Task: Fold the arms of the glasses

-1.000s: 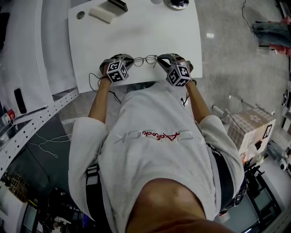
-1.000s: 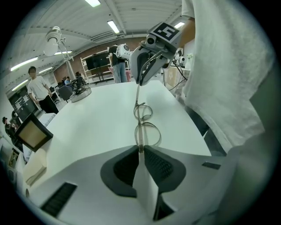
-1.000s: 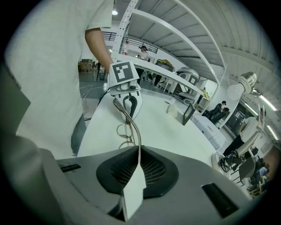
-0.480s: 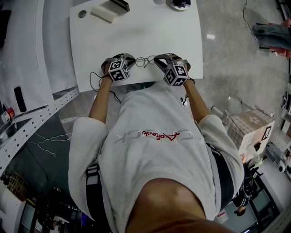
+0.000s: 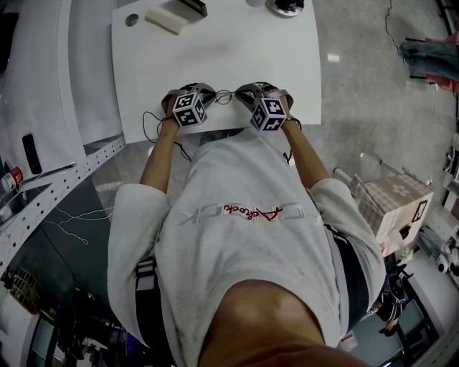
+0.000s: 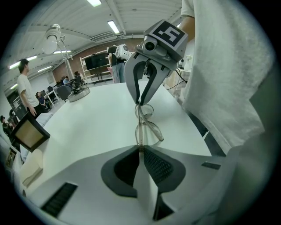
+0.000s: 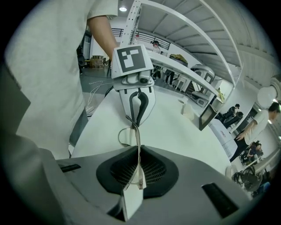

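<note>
Glasses (image 5: 226, 94) lie at the near edge of the table (image 5: 215, 54), spanned between the two grippers. From the head view only a faint thin outline shows, and lens shape is unclear there.

Table: white, smooth, matte, rectangular. Its near edge is partly covered by the person's light fabric shirt (image 5: 244, 215).

Pale rounded block (image 5: 163, 20) sits at the far edge. A dark object beside it is cut off by the frame and is not identifiable.

Left gripper (image 6: 141, 148): grey plastic shell, jaws clenched, tips nipping the end of the frame.

Right gripper (image 7: 139, 149): jaws clamped on a thin flat temple arm that runs down between its dark gridded pads (image 7: 153, 169).

Frame: thin, translucent, rounded lenses, seen nearly edge-on in both gripper views. Hinge positions not resolvable.
</note>
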Available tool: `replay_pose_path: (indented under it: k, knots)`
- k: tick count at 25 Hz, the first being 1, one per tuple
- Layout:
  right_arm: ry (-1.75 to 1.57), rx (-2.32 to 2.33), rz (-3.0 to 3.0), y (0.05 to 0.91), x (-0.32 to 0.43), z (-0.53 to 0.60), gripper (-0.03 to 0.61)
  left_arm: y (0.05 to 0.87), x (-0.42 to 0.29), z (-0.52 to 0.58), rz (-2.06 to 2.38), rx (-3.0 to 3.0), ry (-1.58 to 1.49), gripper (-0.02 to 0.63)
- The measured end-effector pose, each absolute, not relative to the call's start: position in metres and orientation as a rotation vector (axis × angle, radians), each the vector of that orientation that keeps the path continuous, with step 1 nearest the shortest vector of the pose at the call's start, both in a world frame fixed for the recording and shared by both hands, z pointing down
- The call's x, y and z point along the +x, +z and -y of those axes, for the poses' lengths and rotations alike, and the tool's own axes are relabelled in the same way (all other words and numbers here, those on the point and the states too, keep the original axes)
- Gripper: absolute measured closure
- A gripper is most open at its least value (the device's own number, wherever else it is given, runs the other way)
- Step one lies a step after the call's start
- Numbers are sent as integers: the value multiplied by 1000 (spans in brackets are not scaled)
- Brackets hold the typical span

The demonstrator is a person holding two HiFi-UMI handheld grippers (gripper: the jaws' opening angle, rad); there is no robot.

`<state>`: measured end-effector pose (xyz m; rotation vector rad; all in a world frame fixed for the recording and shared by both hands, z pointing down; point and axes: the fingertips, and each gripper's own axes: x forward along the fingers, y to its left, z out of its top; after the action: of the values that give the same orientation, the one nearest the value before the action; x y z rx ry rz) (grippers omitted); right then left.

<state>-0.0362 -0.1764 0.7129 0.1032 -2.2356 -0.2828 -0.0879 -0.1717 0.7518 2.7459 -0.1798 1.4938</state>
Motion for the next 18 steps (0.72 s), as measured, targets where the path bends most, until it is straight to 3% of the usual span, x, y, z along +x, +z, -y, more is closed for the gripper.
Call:
replay_pose_path:
  k: [18]
  knots:
    - [-235,82,2238,724,-40,181,526,746,-90,179,242,2777,1475,545]
